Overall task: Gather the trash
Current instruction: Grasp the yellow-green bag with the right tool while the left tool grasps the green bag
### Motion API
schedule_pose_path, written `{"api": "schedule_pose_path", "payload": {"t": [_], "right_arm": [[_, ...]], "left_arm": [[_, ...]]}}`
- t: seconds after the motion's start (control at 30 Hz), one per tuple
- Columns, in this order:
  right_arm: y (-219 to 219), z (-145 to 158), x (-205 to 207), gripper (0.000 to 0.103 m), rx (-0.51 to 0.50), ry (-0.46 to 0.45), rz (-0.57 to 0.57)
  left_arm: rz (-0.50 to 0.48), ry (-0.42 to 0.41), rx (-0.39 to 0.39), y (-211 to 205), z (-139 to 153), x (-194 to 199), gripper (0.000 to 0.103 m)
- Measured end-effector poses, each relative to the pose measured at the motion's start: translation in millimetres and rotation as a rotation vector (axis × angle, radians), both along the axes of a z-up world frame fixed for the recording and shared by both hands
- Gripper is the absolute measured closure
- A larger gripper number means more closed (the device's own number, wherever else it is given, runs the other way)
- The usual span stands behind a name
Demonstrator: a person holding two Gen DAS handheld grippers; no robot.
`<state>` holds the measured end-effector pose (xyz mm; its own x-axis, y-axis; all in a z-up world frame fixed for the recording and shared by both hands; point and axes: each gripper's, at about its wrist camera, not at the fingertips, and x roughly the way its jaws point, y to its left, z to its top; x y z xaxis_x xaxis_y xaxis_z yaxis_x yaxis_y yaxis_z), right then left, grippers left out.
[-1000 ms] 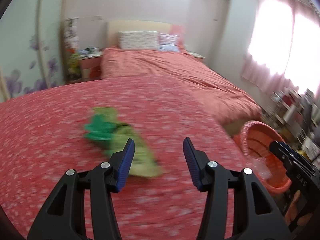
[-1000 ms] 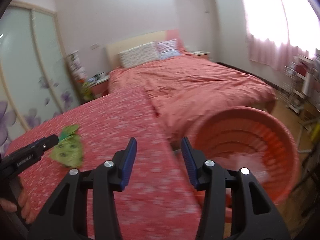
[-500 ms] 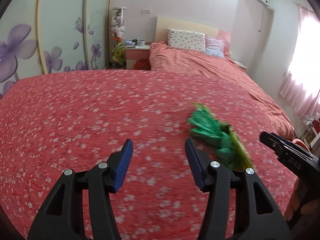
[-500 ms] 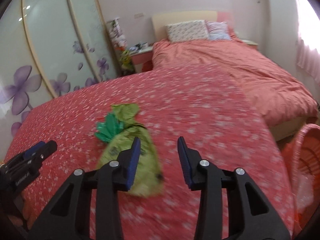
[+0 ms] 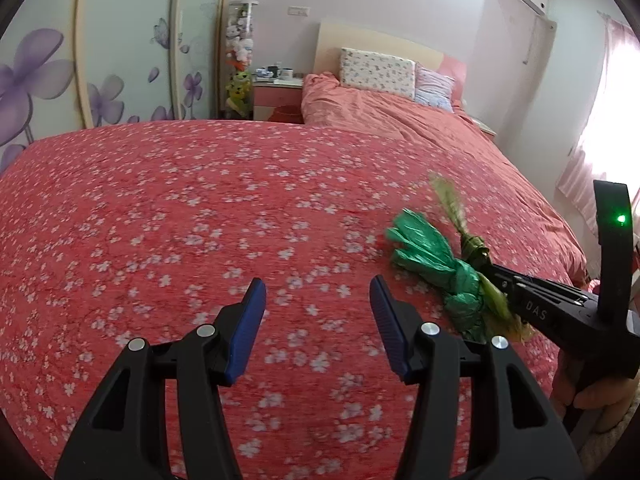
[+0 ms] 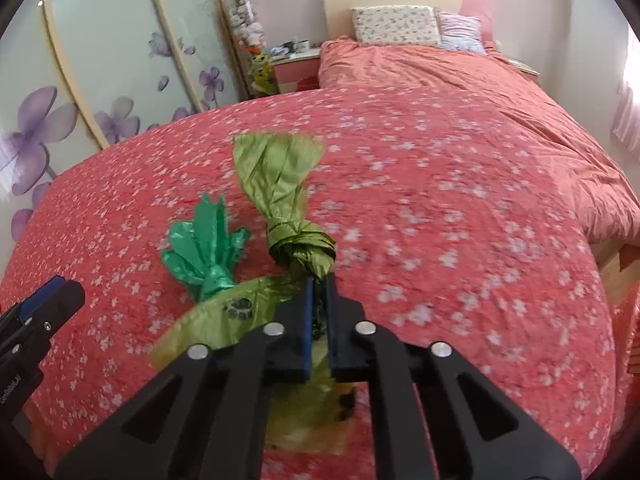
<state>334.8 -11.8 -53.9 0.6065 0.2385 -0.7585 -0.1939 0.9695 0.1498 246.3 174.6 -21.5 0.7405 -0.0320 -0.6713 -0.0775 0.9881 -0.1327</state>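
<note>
Red floral bedspread (image 5: 200, 220) fills a bedroom with flower-painted wardrobe doors (image 5: 100, 60).

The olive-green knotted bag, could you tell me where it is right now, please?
The olive-green bag lies on the red floral bedspread, just right of the darker green bag in the right wrist view, with the right gripper shut on it just below its knot.
</note>
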Motion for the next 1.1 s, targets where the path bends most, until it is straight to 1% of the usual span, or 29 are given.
{"api": "schedule_pose_path", "payload": {"t": [0.13, 0.3, 0.47, 0.6, 0.63, 0.7, 0.77, 0.8, 0.9, 1.1], "right_arm": [[-31.9, 7.9, -15.9, 0.097, -0.006, -0.049, -0.09], [-83.4, 23.6, -46.9, 0.097, -0.003, -0.122, -0.211], [-113.6, 28.5, -72.4, 0.097, -0.026, -0.168, -0.261], [-127.6, 26.2, -84.4, 0.097, -0.023, -0.171, -0.27], [-129.2, 25.3, -86.1, 0.097, -0.02, -0.169, -0.271], [-133.6, 23.4, -90.4, 0.097, -0.014, -0.167, -0.274], [-135.6, 22.0, -95.4, 0.097, -0.011, -0.167, -0.275], [-135.8, 21.6, -97.1, 0.097, -0.009, -0.168, -0.276], [-144.1, 25.8, -107.9, 0.097, -0.004, -0.186, -0.281], [-154.9, 38.9, -132.2, 0.097, -0.003, -0.239, -0.305]], "left_arm": [[-0.054, -0.006, 0.001, -24.1, 3.0, 1.0, 0.048], [-0.126, 0.003, -0.016, -60.2, 2.7, 10.0, 0.048], [-0.142, 0.032, -0.015, -87.8, -4.6, 26.8, 0.048], [-0.137, 0.065, 0.012, -101.6, -13.2, 36.9, 0.049], [-0.134, 0.079, 0.016, -104.3, -16.9, 39.6, 0.05], [-0.127, 0.099, 0.014, -105.0, -21.3, 42.7, 0.059], [-0.124, 0.121, 0.0, -104.9, -25.7, 46.0, 0.074], [-0.125, 0.125, -0.01, -104.5, -27.4, 46.0, 0.075], [-0.136, 0.101, -0.023, -104.8, -23.6, 39.5, 0.076], [-0.175, 0.036, -0.019, -115.8, 2.6, 14.4, 0.076]]}}
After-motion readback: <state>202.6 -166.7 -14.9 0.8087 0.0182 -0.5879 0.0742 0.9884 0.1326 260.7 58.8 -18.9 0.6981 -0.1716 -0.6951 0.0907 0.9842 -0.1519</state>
